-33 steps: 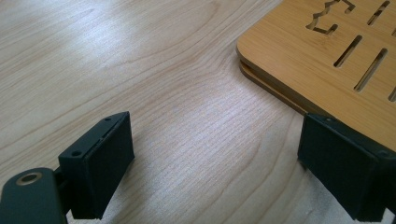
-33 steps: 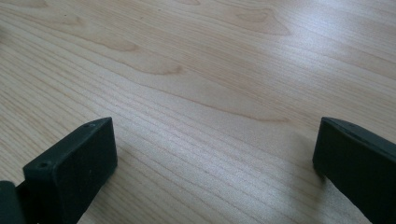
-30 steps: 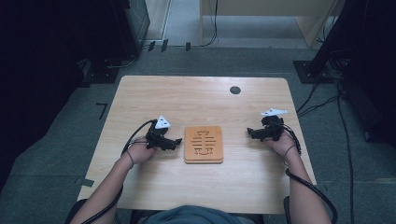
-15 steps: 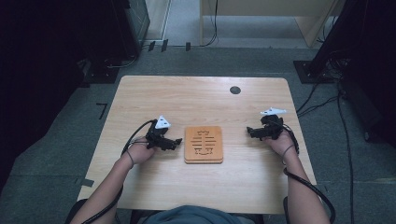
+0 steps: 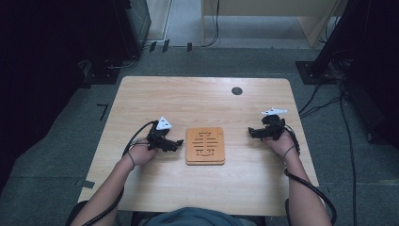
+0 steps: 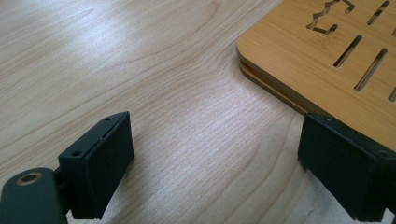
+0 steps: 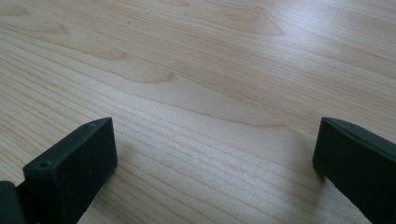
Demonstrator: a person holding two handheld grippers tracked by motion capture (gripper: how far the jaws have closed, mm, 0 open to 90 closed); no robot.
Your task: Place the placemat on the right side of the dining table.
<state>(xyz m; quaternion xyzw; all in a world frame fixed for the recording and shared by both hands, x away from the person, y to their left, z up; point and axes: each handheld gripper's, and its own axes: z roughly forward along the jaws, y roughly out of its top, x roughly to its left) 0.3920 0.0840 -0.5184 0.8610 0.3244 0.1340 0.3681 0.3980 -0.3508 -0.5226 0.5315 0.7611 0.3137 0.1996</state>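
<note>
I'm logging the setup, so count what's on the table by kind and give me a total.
Slotted wooden board: 1
Handheld grippers: 2, left gripper and right gripper, both open
Dark round table grommet: 1
Total: 4

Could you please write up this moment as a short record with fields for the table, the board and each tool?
table: light wood table, a small dark round spot near its far edge
board: slotted wooden board, lying flat at the middle
left tool: left tool, open, empty, just left of the board
right tool: right tool, open, empty, apart from the board, over bare wood
</note>
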